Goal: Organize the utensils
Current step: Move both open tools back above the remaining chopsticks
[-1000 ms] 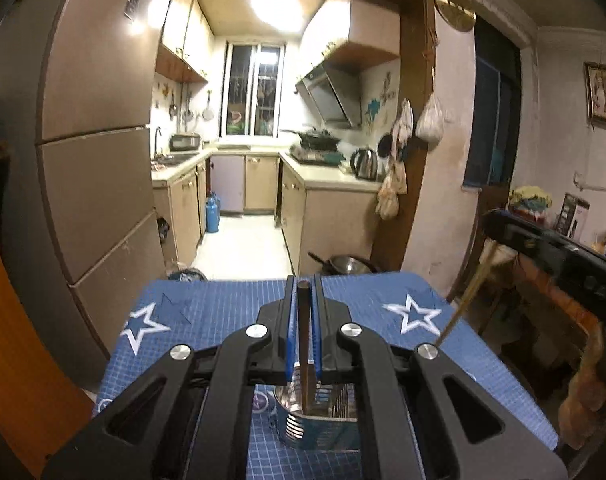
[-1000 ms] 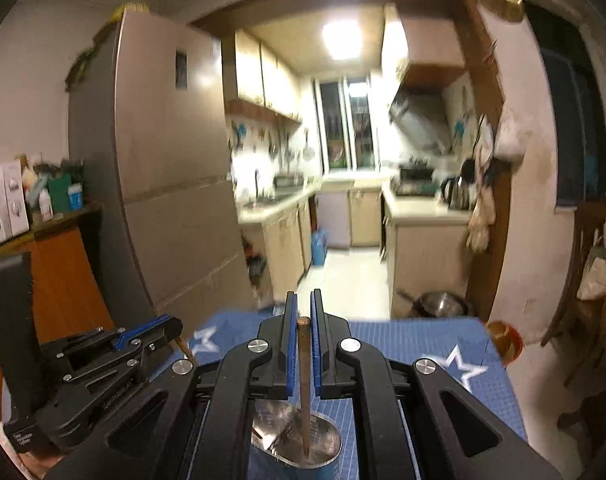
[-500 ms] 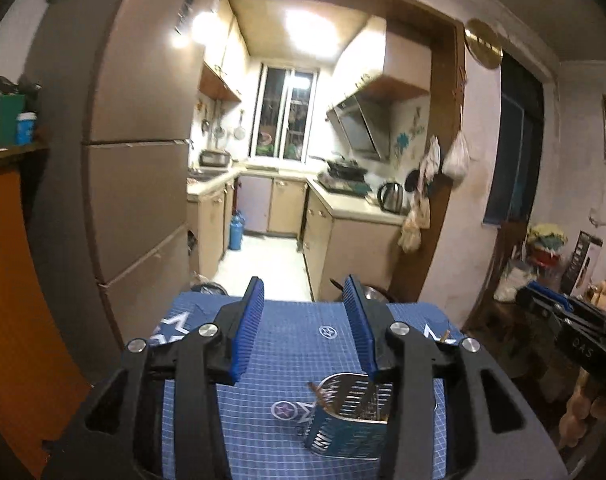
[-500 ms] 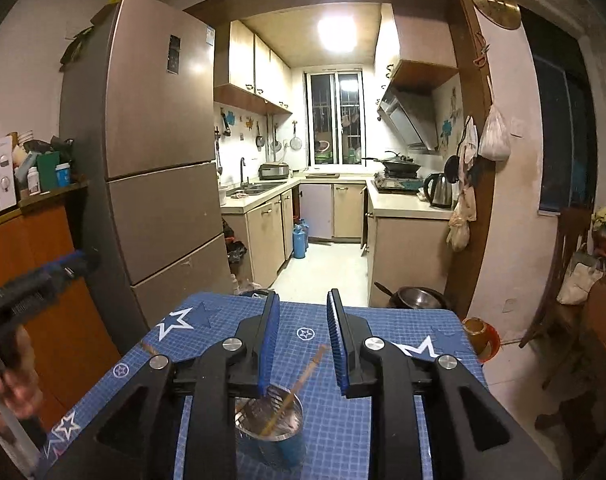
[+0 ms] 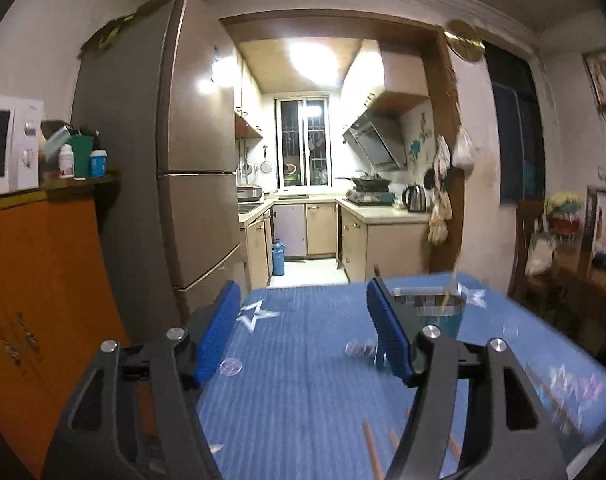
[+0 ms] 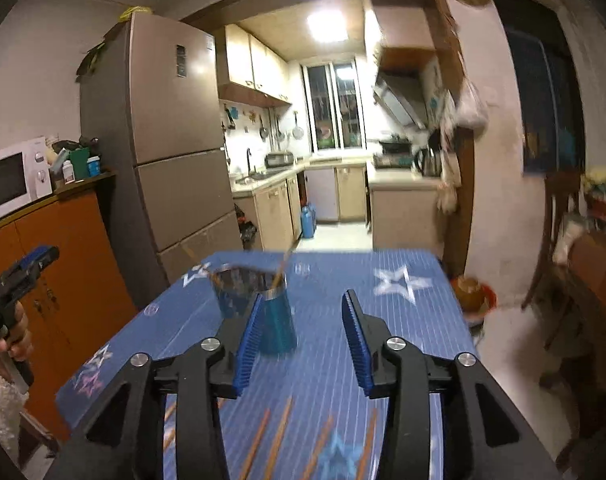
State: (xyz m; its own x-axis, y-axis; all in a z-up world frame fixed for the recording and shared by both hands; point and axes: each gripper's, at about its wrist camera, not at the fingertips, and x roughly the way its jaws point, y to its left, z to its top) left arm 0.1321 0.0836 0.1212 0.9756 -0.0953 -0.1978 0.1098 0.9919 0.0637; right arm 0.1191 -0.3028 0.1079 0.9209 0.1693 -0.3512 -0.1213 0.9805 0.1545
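A metal utensil holder (image 6: 259,304) with a blue base stands on the blue star-patterned table (image 6: 383,312), with wooden chopsticks leaning inside it. In the left wrist view the holder (image 5: 435,308) sits far right behind the right finger. Several loose chopsticks (image 6: 277,440) lie on the table near its front edge, below my right gripper (image 6: 301,332); some chopsticks (image 5: 371,452) also show low in the left wrist view. My left gripper (image 5: 303,320) has nothing between its fingers and its jaws are opening. The right gripper's jaws are opening too, empty. The left gripper (image 6: 23,276) shows at the far left, held by a hand.
A tall fridge (image 5: 175,200) and an orange cabinet (image 5: 43,280) with a microwave (image 6: 15,180) stand to the left of the table. Beyond the table a doorway leads into the kitchen. A wooden chair (image 6: 563,248) and cluttered furniture sit to the right.
Both grippers were shut on a chopstick over the holder, then opened and dropped it in. Both have since pulled back, the left one leftward, the right one rightward and lower.
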